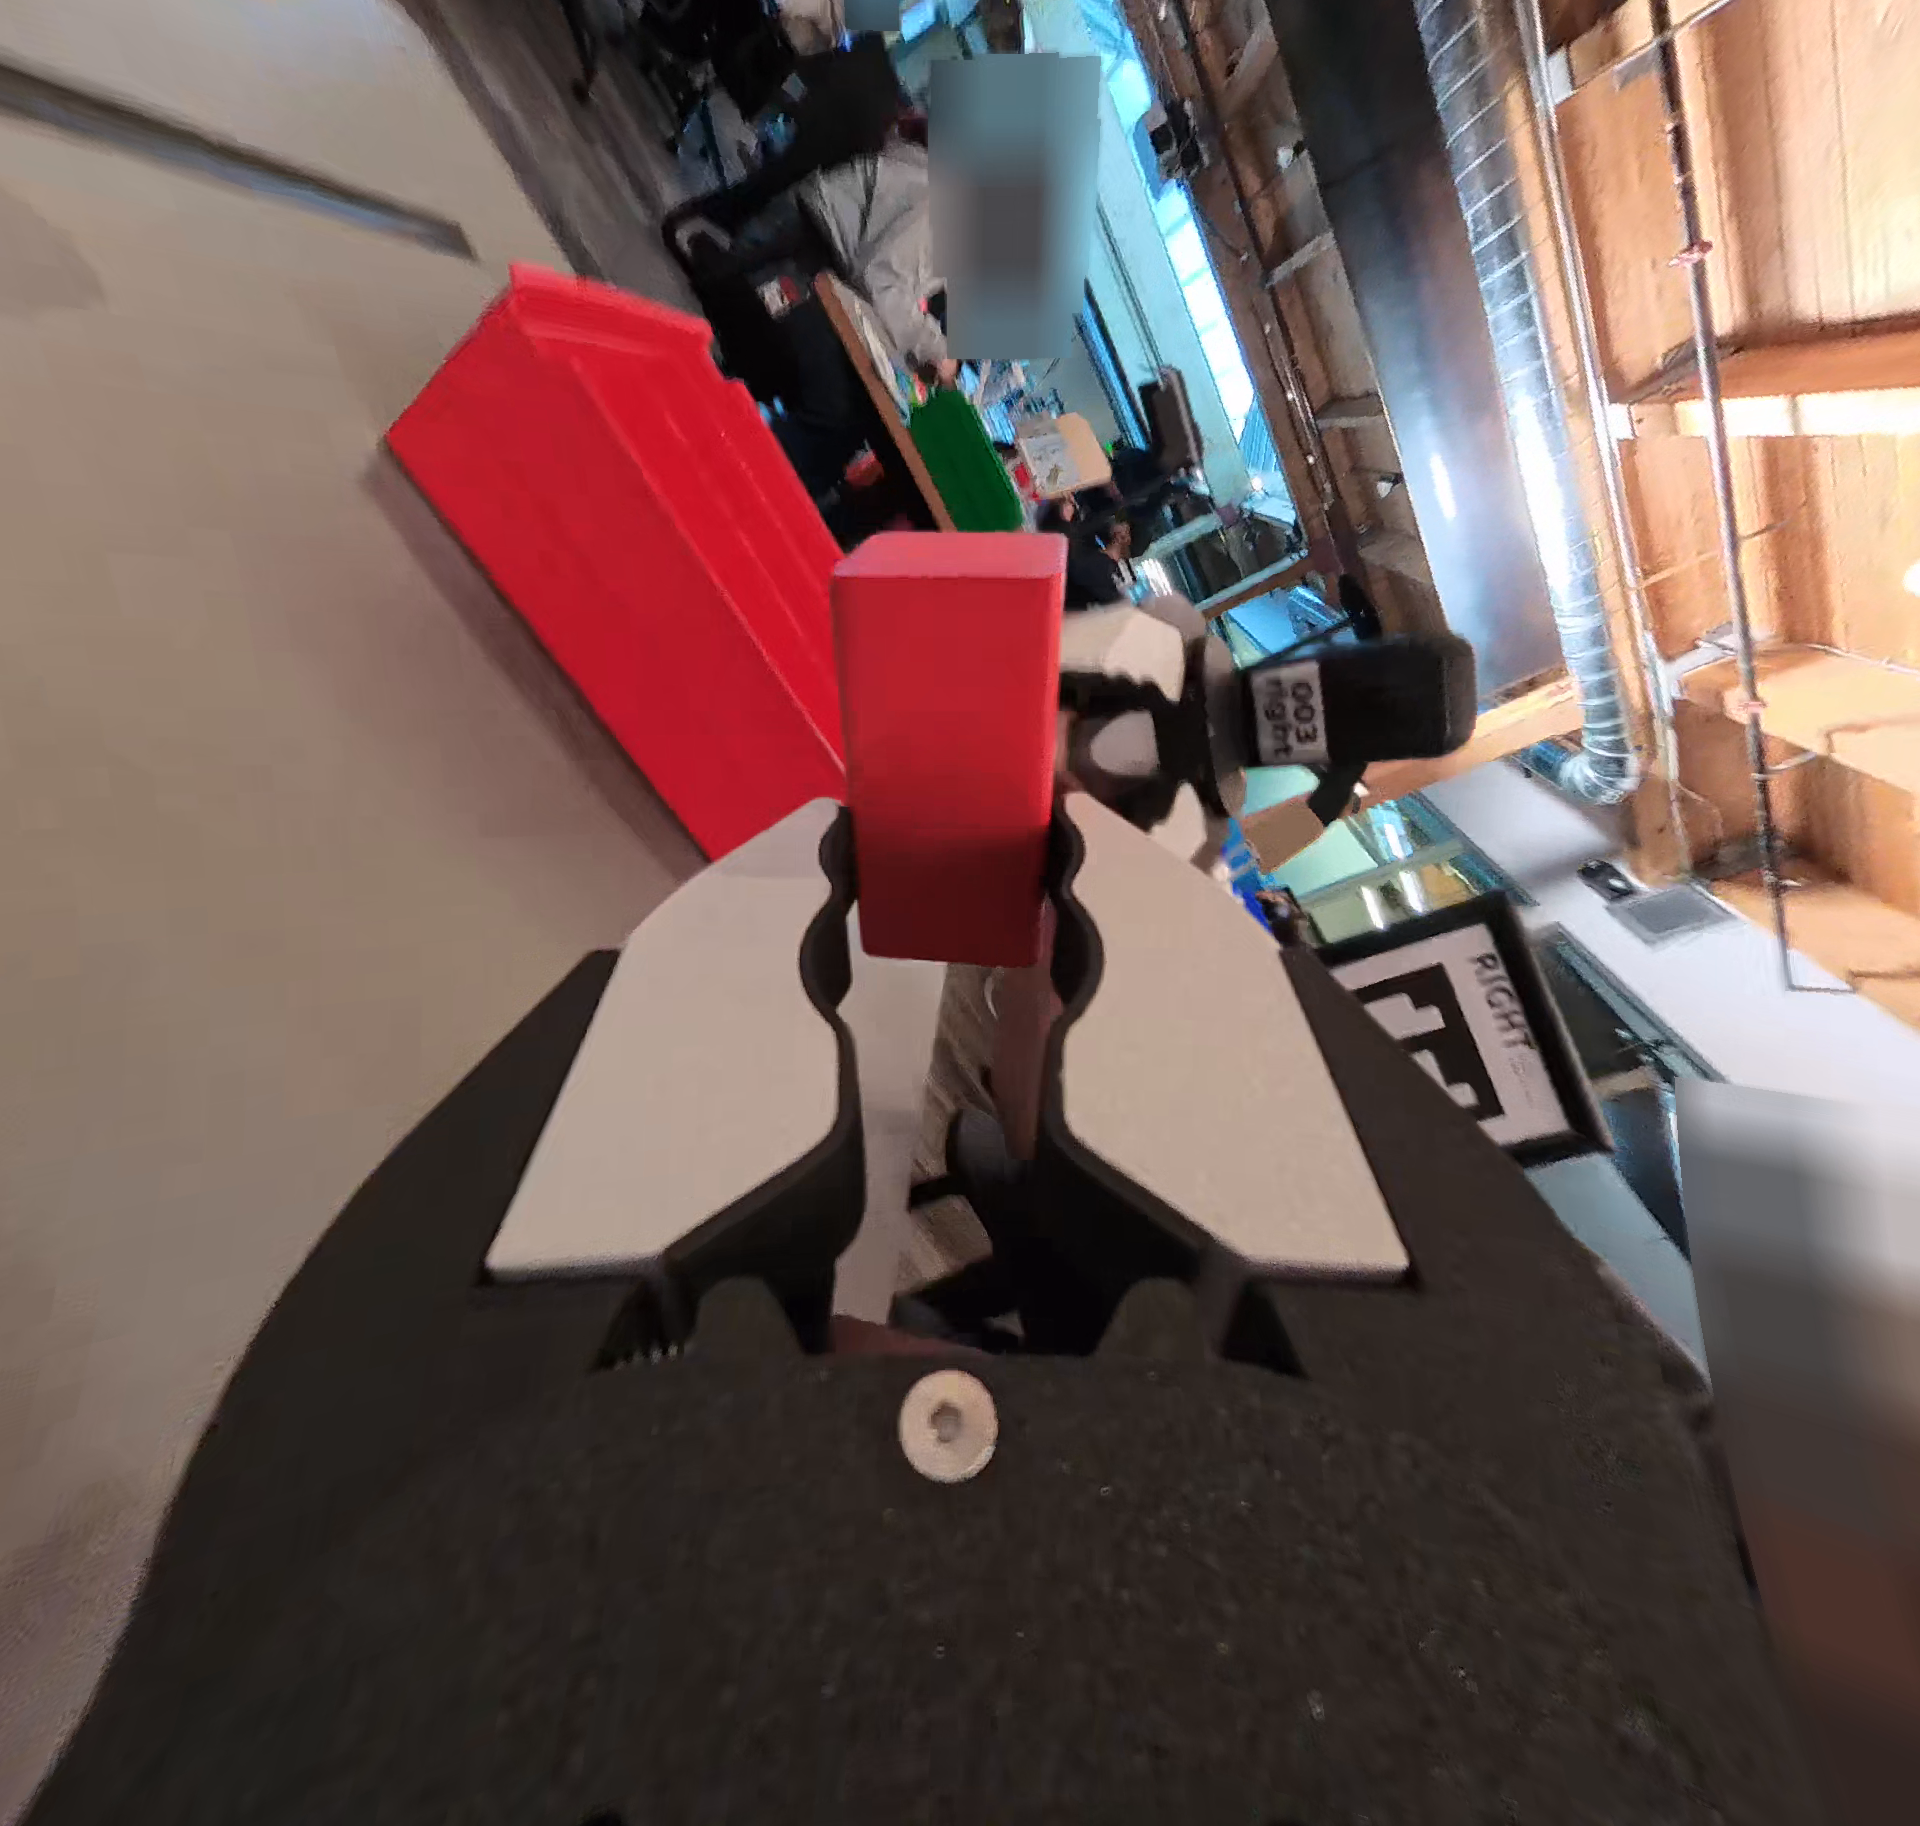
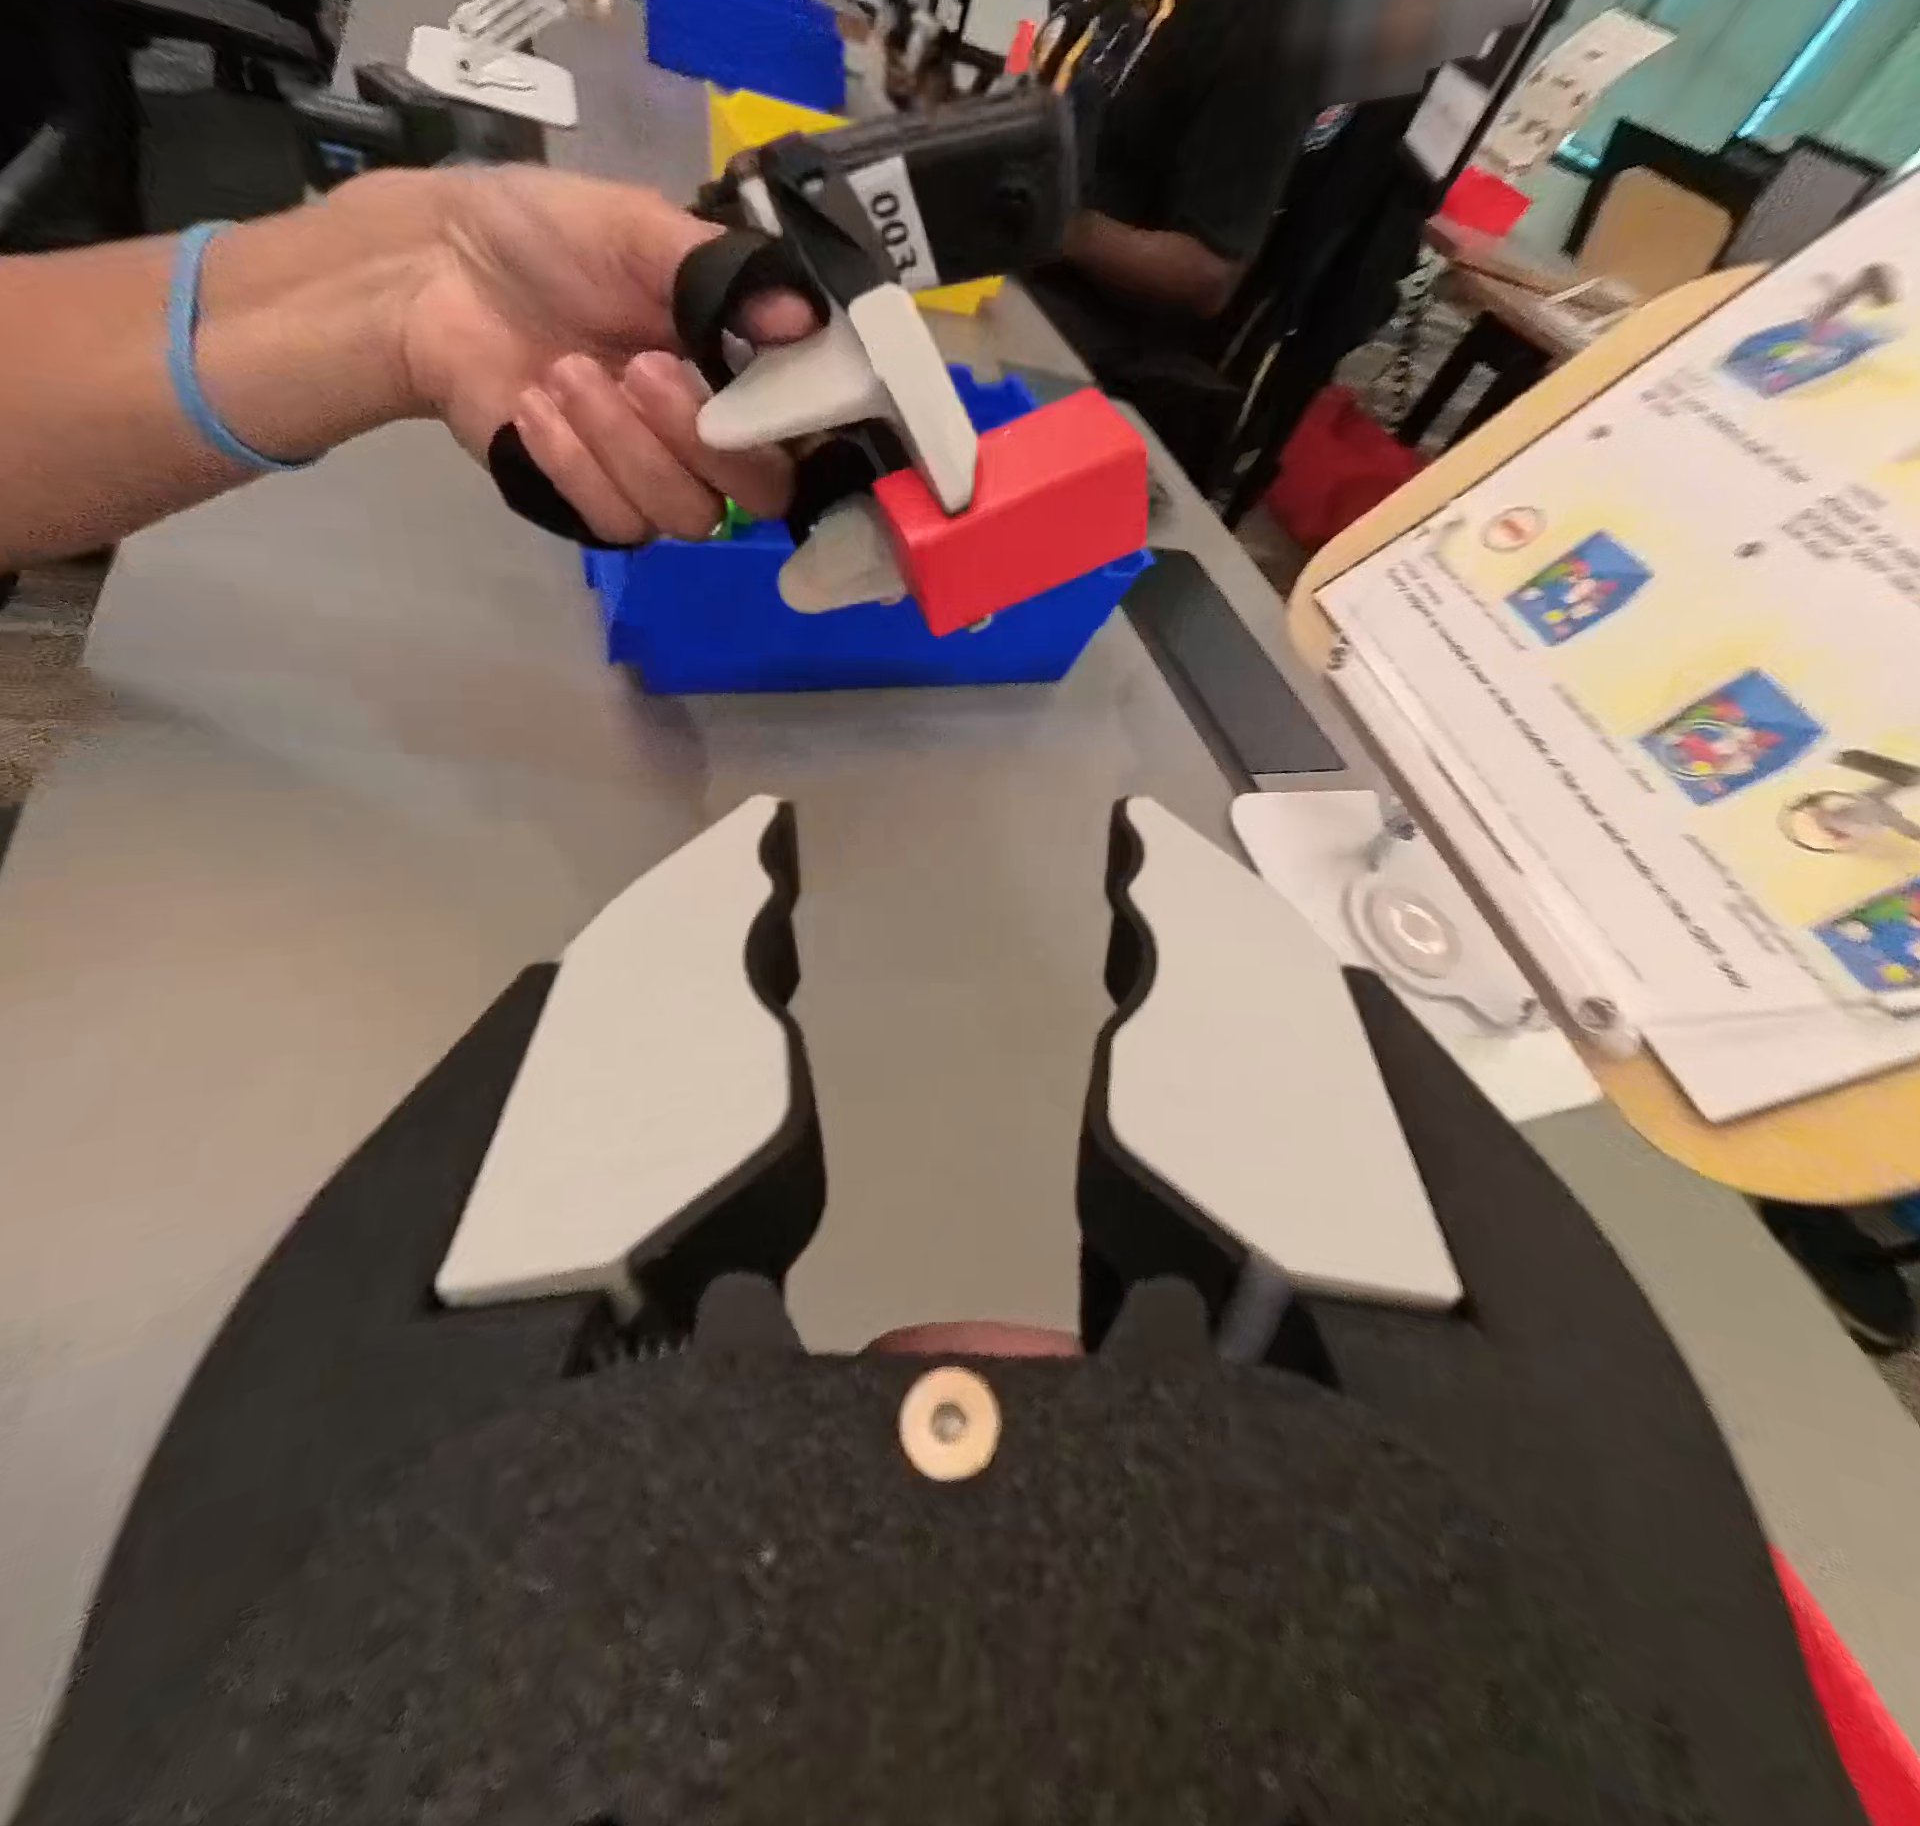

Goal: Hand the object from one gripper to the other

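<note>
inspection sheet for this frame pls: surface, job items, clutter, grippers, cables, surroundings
Surface: grey table, bare in front of the right gripper.
Job's things: red block held in the air above the blue bin; one end juts free.
Clutter: red bin on the table; sheet of pictures on a tilted board; blue and yellow bins farther back.
Grippers: left gripper shut on the red block, held by a hand; right gripper open, empty, apart from the block.
Cables: nothing seen.
Surroundings: busy workshop, other tables, people behind, wooden ceiling with a silver duct.
</note>
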`<state>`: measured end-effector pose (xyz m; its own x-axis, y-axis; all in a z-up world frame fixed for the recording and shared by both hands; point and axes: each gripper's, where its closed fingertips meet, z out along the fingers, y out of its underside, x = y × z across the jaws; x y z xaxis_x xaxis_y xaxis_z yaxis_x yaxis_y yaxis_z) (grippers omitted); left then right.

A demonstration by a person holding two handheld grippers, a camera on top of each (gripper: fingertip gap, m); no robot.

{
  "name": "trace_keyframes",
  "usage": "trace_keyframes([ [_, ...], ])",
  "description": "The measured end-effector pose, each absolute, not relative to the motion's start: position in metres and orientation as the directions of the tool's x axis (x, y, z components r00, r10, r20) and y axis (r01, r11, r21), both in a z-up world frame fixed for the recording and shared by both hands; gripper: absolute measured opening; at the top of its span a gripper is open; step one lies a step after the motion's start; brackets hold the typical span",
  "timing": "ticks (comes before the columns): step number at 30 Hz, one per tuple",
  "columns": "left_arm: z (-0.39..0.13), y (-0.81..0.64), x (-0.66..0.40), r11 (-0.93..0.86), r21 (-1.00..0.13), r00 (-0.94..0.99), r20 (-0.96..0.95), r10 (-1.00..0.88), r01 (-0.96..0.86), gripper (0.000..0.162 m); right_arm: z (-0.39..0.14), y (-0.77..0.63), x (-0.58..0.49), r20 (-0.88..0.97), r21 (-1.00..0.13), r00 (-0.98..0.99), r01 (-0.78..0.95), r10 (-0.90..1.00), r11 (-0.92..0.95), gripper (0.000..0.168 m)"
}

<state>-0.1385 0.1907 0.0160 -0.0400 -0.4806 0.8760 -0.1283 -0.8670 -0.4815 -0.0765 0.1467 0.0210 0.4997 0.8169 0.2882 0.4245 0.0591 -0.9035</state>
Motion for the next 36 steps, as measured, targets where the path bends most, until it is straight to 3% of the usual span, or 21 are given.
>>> trace_keyframes([
  [4,-0.004,0.182,-0.136,-0.897,-0.401,-0.064,0.916,-0.396,-0.186,0.034,-0.007,0.175,-0.11,0.217,-0.933,0.494,0.358,0.842,0.03,0.09],
  [6,-0.012,0.175,-0.132,-0.908,-0.363,-0.086,0.932,-0.353,-0.211,0.034,-0.01,0.177,-0.119,0.27,-0.94,0.494,0.321,0.826,0.115,0.087],
  [8,-0.016,0.171,-0.128,-0.912,-0.345,-0.106,0.938,-0.329,-0.222,0.034,-0.018,0.18,-0.122,0.329,-0.909,0.478,0.394,0.815,0.136,0.09],
  [16,-0.016,0.146,-0.11,-0.889,-0.342,-0.154,0.939,-0.309,-0.305,0.034,-0.023,0.178,-0.136,0.236,-0.944,0.46,0.318,0.856,0.09,0.09],
  [19,-0.013,0.138,-0.105,-0.884,-0.339,-0.175,0.939,-0.296,-0.323,0.034,-0.017,0.173,-0.132,0.271,-0.94,0.449,0.314,0.852,0.134,0.075],
  [22,-0.005,0.133,-0.105,-0.856,-0.397,-0.188,0.917,-0.352,-0.332,0.035,-0.01,0.17,-0.126,0.293,-0.929,0.447,0.341,0.845,0.142,0.074],
  [24,0.004,0.133,-0.114,-0.827,-0.447,-0.183,0.895,-0.408,-0.341,0.047,0.002,0.17,-0.115,0.309,-0.929,0.477,0.337,0.823,0.153,0.074],
  [27,0.009,0.15,-0.142,-0.766,-0.558,-0.049,0.817,-0.575,-0.318,0.056,0.024,0.176,-0.078,0.309,-0.926,0.577,0.366,0.756,0.099,0.074],
  [31,0.002,0.201,-0.213,-0.642,-0.702,0.351,0.544,-0.762,-0.307,0.056,0.04,0.196,0.027,0.362,-0.875,0.802,0.468,0.475,-0.123,0.074],
  [33,0.0,0.226,-0.26,-0.6,-0.731,0.542,0.376,-0.751,-0.325,0.055,0.026,0.198,0.083,0.382,-0.819,0.854,0.49,0.353,-0.298,0.075],
  [36,0.007,0.246,-0.32,-0.579,-0.752,0.692,0.237,-0.682,-0.314,0.054,-0.009,0.206,0.141,0.425,-0.683,0.841,0.541,0.336,-0.49,0.075],
])
